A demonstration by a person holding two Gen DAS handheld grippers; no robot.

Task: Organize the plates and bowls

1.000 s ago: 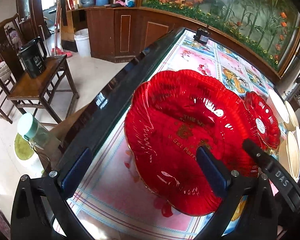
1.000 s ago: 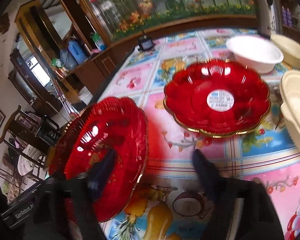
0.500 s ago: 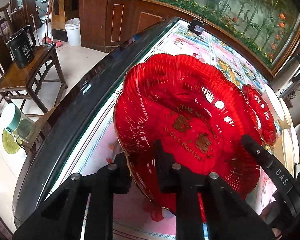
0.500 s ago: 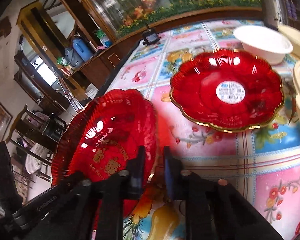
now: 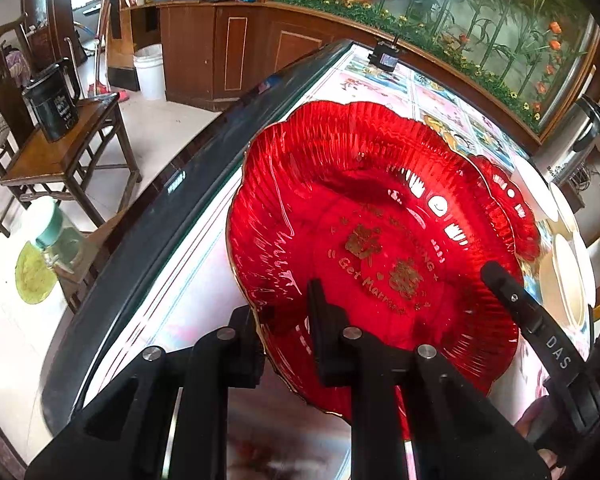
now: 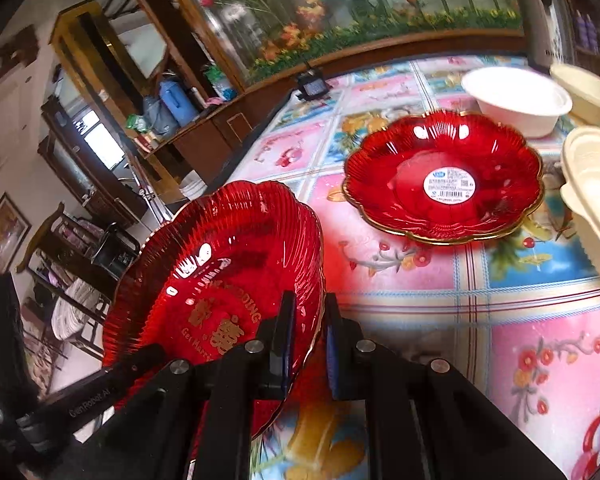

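two sets of jaws are clamped on my big red plate [image 5: 364, 240], left gripper [image 5: 288, 320] and right gripper [image 6: 306, 336] on opposite rims (plate tilted above the tabletop [image 6: 420, 280]); next i carry it onto the smaller red plate [image 6: 444, 176].

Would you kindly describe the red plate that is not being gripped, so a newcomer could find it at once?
On the table with the colourful picture-tile cloth, look toward the white round bowl and cream bowls. Just in front of the white one lies a red scalloped gold-rimmed glass plate. Unlike the gripped red plate with gold lettering, it carries a round white sticker at its centre.
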